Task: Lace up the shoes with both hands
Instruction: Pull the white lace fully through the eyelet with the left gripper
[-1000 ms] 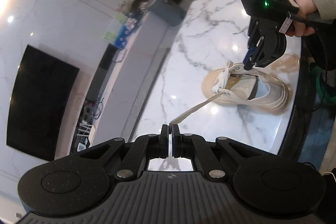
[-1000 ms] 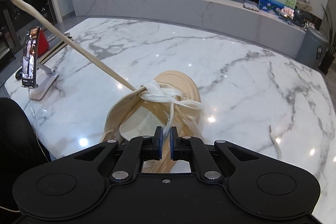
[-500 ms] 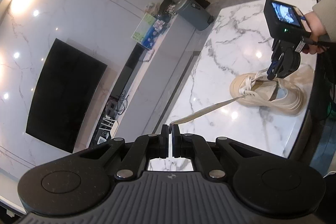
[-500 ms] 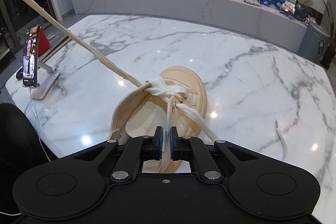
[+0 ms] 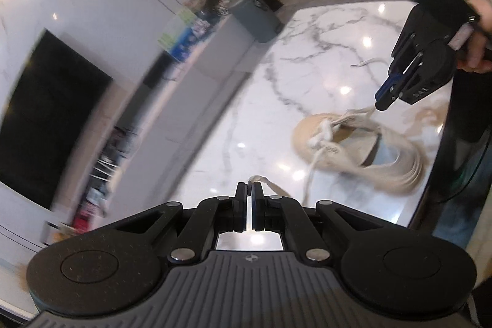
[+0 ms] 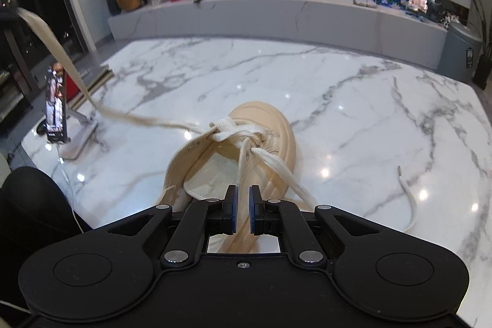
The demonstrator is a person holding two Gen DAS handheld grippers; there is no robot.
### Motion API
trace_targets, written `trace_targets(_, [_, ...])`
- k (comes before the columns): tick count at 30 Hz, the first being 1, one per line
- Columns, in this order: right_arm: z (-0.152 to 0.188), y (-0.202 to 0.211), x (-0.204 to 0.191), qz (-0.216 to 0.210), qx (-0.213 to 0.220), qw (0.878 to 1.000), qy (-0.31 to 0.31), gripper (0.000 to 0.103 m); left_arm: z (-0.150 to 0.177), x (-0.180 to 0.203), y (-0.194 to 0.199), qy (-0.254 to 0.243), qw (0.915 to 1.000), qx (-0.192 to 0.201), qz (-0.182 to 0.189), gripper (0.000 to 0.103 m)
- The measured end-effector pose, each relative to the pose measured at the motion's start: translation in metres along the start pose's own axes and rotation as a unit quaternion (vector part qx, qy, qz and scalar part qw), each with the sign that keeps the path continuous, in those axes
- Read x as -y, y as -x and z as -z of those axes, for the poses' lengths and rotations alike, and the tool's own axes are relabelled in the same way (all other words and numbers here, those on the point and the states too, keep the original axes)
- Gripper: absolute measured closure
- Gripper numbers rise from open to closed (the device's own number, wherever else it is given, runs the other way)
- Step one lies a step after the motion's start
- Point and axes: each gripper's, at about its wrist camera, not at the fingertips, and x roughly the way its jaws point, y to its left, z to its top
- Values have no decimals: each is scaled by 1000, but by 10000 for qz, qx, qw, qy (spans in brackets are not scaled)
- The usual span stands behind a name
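Shoe (image 6: 261, 140) laced only through toe-end eyelets, upper ones empty; left tool (image 5: 249, 189) pinches one lace end (image 5: 276, 189), right tool (image 6: 241, 205) clamps the other strand (image 6: 244, 162).

Blurring heavily left of the left gripper (image 5: 249, 189): shelf clutter (image 5: 104, 162) unreadable. Hiding the shoe (image 6: 246, 149) heel behind the right gripper (image 6: 241, 199).
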Motion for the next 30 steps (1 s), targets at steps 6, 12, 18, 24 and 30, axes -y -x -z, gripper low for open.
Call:
trace_targets(6, [10, -3, 33, 458, -274, 9986, -55, 97, 9, 8, -61, 838, 9953, -194, 446, 101])
trace_targets(12, [6, -27, 73, 918, -555, 9941, -172, 97, 27, 0, -105, 1593, 9844, -519, 529, 101])
trace_targets(18, [-5, -65, 110, 1236, -801, 9891, 46, 83, 40, -13, -132, 1840, 9792, -689, 499, 101])
trace_targets(24, [-16, -101, 137, 1424, -1021, 9843, 231, 83, 42, -24, -156, 1969, 9766, -772, 387, 101])
trace_targets(30, [-22, -120, 151, 1255, -1108, 9859, 75, 83, 40, -32, -177, 2145, 9725, -874, 231, 99])
